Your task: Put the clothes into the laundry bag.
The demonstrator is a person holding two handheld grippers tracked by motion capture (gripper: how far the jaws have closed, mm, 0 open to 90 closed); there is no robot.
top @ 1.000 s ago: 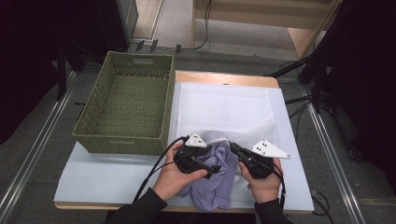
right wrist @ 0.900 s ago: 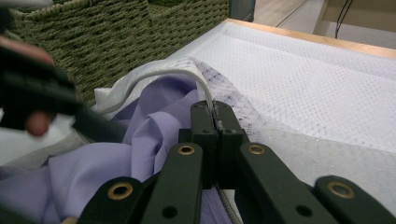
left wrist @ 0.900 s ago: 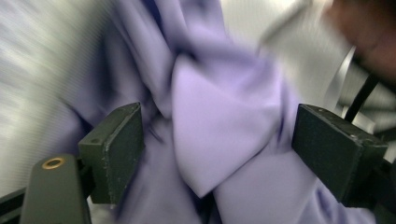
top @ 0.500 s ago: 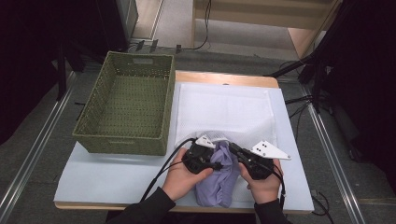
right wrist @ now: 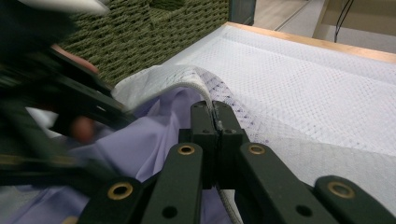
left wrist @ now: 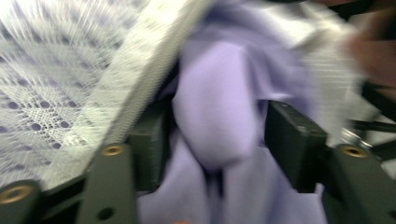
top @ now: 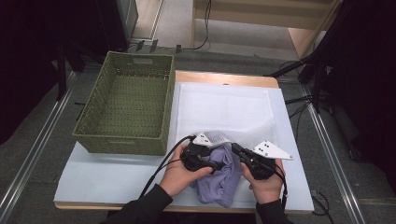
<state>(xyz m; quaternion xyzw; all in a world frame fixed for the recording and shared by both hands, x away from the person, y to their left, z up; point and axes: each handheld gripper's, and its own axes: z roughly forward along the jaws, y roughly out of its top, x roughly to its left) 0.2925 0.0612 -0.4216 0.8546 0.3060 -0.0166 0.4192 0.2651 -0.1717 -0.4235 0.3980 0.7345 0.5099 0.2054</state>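
Lilac garment [top: 219,179] partly pushed into the white mesh bag [top: 224,109] at the counter's [top: 107,172] near edge; most cloth hangs outside, bagging unfinished. Right tongs [right wrist: 215,122] clamped together on the bag's rim, holding the mouth up. Left tongs [left wrist: 212,140] have just been opening, apart with a lilac fold between them, pads not pressing. Both hands low, side by side.

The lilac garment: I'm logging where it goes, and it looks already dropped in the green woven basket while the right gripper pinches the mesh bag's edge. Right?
Not quite. The high view shows the lilac garment on the table at the mesh bag, between the grippers, not in the green basket. The right gripper does pinch the bag's edge.
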